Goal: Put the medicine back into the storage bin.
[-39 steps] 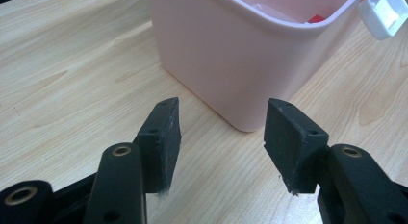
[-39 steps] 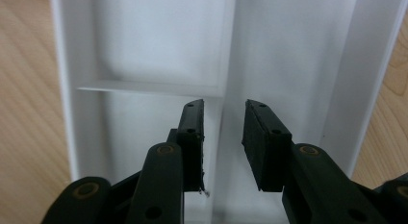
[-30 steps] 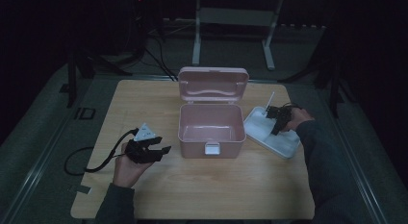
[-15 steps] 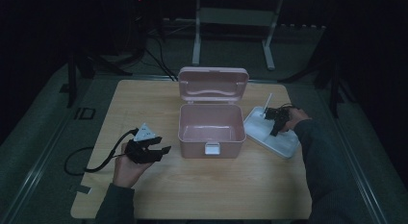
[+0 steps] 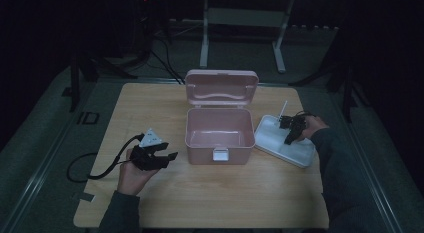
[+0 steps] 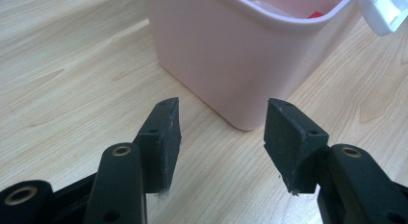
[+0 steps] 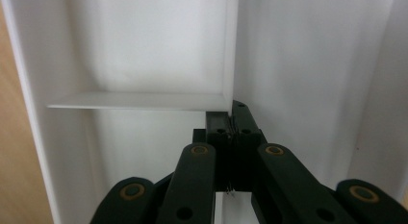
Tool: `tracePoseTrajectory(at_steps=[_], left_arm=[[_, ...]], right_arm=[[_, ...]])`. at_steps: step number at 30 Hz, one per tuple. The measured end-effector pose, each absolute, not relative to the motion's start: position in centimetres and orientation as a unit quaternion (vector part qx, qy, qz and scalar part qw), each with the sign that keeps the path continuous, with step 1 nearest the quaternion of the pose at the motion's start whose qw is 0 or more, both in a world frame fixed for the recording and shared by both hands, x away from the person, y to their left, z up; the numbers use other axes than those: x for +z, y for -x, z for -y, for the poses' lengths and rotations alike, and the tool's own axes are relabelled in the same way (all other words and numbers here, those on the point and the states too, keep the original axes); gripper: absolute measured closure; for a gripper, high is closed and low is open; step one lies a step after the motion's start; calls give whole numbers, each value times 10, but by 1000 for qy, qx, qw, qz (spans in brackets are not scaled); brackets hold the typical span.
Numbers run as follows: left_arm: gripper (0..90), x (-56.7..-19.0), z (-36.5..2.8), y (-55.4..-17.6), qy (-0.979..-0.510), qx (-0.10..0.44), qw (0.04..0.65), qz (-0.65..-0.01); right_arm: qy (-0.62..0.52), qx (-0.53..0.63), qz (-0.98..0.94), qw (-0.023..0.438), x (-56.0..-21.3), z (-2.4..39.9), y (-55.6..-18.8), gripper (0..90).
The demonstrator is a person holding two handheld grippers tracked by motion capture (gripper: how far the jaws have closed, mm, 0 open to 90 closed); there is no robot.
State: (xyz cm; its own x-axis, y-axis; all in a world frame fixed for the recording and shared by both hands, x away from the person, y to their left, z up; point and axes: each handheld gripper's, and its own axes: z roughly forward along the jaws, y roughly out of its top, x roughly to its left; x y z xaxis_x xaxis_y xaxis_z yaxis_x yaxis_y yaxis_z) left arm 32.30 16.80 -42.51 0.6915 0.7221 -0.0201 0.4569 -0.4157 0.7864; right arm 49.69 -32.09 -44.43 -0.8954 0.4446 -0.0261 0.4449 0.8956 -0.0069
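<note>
1. As seen along R gripper (image 7: 233,113): clenched tight on thin white divider of tray (image 7: 144,41), right where cross wall meets it. Just finished closing.
2. Around that grip: white compartment walls on every side, sliver of wood at far left edge.
3. From high view: R gripper (image 5: 289,138) tipped down into tray (image 5: 272,138), hand behind it, sleeve running to bottom right.
4. Tray flat on table (image 5: 225,193), just right of box (image 5: 205,155), near it but apart.
5. L gripper (image 6: 221,118): released, wide gap, nothing btwn pads, bare wood under.
6. Just ahead of L pads: corner of pink box (image 6: 240,56), close, not touching. White latch (image 6: 385,12) at top right.
7. From high view: L gripper (image 5: 167,155) low over table, left of box, aimed at it, grey plate on top, cable looping off to left.
8. Box at table centre, open, lid (image 5: 221,88) standing up at back, latch (image 5: 220,154) on front wall.
</note>
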Motion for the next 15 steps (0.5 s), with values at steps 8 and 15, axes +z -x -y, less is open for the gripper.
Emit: tracePoseTrajectory(at_steps=[8,15], left_arm=[[469,-427,-167,-324,-827,161,403,-357],[469,-426,-168,-323,-826,163,404,-358]], right_arm=[[-219,39,-975,23,-407,337,-475,893],[-199,49,-979,21,-373,344,-461,893]])
